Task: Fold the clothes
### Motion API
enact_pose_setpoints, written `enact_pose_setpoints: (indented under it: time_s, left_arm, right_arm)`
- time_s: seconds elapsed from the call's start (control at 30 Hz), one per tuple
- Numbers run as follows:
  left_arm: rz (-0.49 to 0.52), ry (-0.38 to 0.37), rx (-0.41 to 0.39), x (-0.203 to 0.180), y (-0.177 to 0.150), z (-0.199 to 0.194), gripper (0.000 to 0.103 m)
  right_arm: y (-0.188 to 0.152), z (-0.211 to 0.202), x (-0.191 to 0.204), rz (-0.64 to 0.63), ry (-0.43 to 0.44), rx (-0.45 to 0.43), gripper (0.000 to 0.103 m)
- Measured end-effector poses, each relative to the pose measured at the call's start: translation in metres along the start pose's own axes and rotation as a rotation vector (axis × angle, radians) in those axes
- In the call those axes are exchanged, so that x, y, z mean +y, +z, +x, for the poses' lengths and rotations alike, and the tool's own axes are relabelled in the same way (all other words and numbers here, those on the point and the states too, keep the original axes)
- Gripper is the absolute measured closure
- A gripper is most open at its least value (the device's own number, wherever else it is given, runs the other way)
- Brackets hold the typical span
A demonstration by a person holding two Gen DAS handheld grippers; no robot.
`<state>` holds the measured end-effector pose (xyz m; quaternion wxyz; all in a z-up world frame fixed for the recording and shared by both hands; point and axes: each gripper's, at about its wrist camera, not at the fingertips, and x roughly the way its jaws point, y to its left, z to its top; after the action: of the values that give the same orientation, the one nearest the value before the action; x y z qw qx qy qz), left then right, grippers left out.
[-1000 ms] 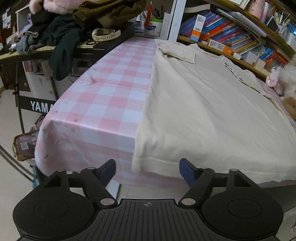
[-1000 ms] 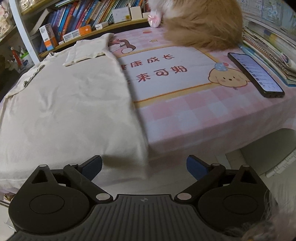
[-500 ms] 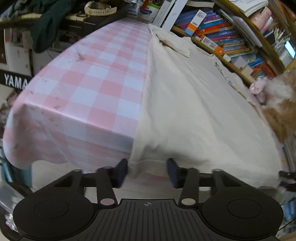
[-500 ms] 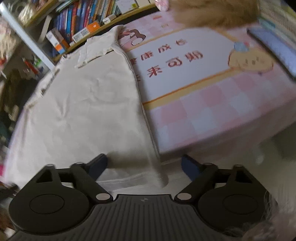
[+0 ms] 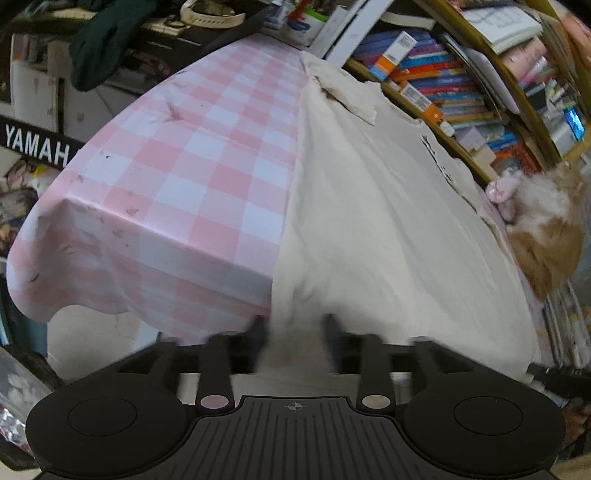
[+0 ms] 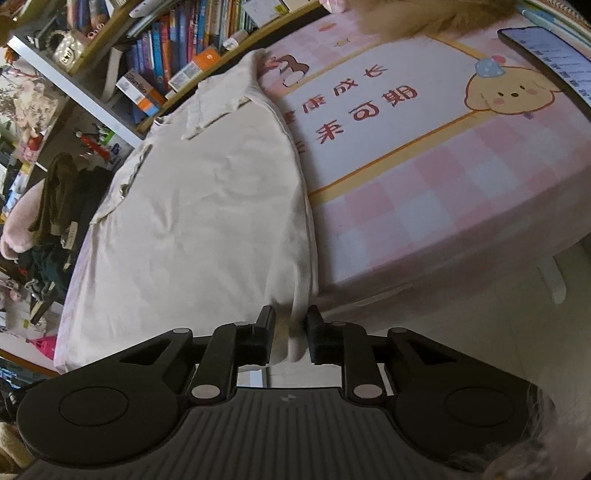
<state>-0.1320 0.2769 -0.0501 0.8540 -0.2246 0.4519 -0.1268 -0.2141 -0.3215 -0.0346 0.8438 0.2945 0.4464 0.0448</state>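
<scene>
A cream shirt (image 5: 376, 221) lies spread flat on the pink checked tablecloth (image 5: 192, 177), its hem hanging over the near table edge. My left gripper (image 5: 295, 332) has its fingers closing around the left hem corner; the fingers are blurred with cloth between them. In the right wrist view the same shirt (image 6: 207, 221) fills the left half of the table. My right gripper (image 6: 290, 332) is shut on the right hem corner, with a bunch of cloth pinched between the pads.
An orange and white cat (image 5: 546, 229) lies at the far right of the table, also seen in the right wrist view (image 6: 424, 14). A phone (image 6: 550, 55) lies on the right. Bookshelves (image 5: 461, 85) line the back. A cluttered keyboard stand (image 5: 37, 144) stands left.
Both grippers have moved in to the shirt's hem and closed from wide open onto its two near corners. The hem cloth has bunched between the fingers.
</scene>
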Motion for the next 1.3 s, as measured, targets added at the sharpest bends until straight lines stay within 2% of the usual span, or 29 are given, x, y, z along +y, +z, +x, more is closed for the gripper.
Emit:
enact_pose_setpoints:
  time_s: [0.1, 0.27, 0.37, 0.43, 0.47, 0.6, 0.67, 0.8, 0.9, 1.3]
  left_arm:
    - [-0.037, -0.029, -0.03, 0.006, 0.004, -0.002, 0.047]
    - [-0.116, -0.052, -0.03, 0.016, 0.006, 0.006, 0.047]
    - [-0.161, -0.074, -0.044, 0.02, 0.003, 0.006, 0.051]
    - [-0.205, -0.106, -0.059, 0.023, -0.001, 0.006, 0.064]
    - [-0.211, -0.115, -0.067, 0.023, -0.003, 0.004, 0.068]
    - [-0.166, -0.1, -0.076, 0.011, -0.005, -0.004, 0.099]
    - [-0.141, -0.087, -0.078, 0.005, -0.005, -0.009, 0.1]
    - [-0.122, -0.117, -0.093, -0.005, -0.008, -0.027, 0.1]
    - [-0.11, -0.139, -0.07, -0.009, -0.014, -0.038, 0.1]
    - [-0.181, -0.139, 0.037, 0.01, -0.048, -0.045, 0.1]
  right_arm:
    - [0.0, 0.0, -0.003, -0.001, 0.003, 0.008, 0.082]
    - [0.001, 0.0, -0.006, 0.007, 0.016, 0.012, 0.081]
    - [0.001, 0.001, -0.007, 0.011, 0.028, 0.018, 0.081]
    - [0.001, 0.004, -0.007, 0.016, 0.039, 0.029, 0.082]
    - [0.001, 0.004, -0.007, 0.015, 0.042, 0.034, 0.086]
    - [0.003, 0.003, -0.001, -0.018, 0.028, 0.05, 0.095]
    - [0.003, 0.0, 0.001, -0.028, 0.021, 0.049, 0.096]
    - [0.0, -0.011, 0.002, -0.022, 0.032, 0.037, 0.097]
    - [-0.004, -0.025, 0.001, -0.006, 0.046, 0.019, 0.097]
    - [-0.04, -0.056, -0.018, 0.09, 0.035, 0.052, 0.097]
